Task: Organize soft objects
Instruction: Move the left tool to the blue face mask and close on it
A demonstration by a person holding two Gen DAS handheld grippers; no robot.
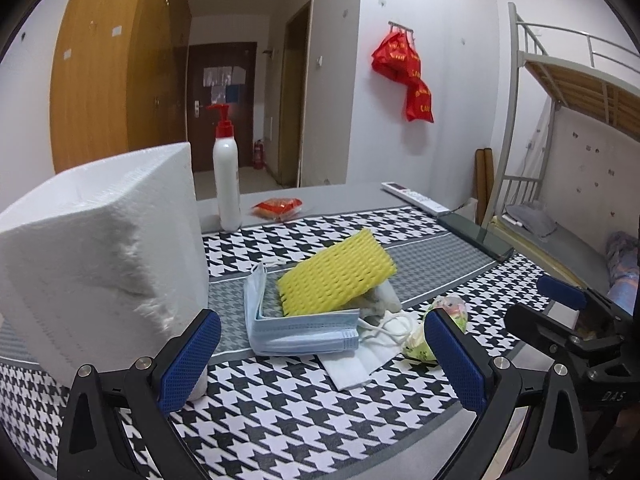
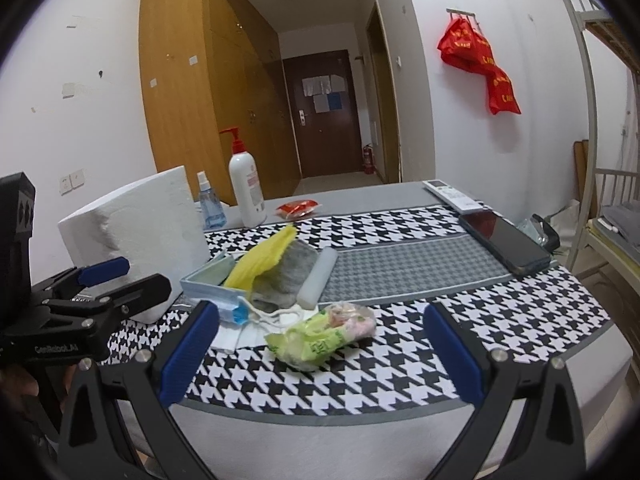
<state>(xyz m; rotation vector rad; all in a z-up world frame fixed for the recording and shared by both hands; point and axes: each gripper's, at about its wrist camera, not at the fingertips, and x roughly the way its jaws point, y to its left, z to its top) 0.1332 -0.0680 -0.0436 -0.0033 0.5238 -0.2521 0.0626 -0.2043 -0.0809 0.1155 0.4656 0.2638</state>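
A pile of soft things lies on the houndstooth cloth [image 1: 280,412]: a yellow foam net [image 1: 336,272], a stack of blue face masks [image 1: 296,332], a grey cloth [image 2: 288,272], a white foam strip [image 2: 318,280] and a green-pink plastic bag [image 2: 320,334]. A large white foam block [image 1: 100,252] stands left of the pile. My left gripper [image 1: 320,360] is open and empty, just short of the masks. My right gripper [image 2: 318,356] is open and empty, with the plastic bag between its fingers' line. Each gripper shows in the other's view: the right one [image 1: 560,320], the left one [image 2: 108,280].
A white pump bottle [image 1: 226,176], a blue spray bottle [image 2: 210,206] and a red packet [image 1: 278,207] stand at the back. A remote [image 2: 450,194] and a black phone [image 2: 506,248] lie at the right. A bunk bed [image 1: 560,160] stands beyond the table's right edge.
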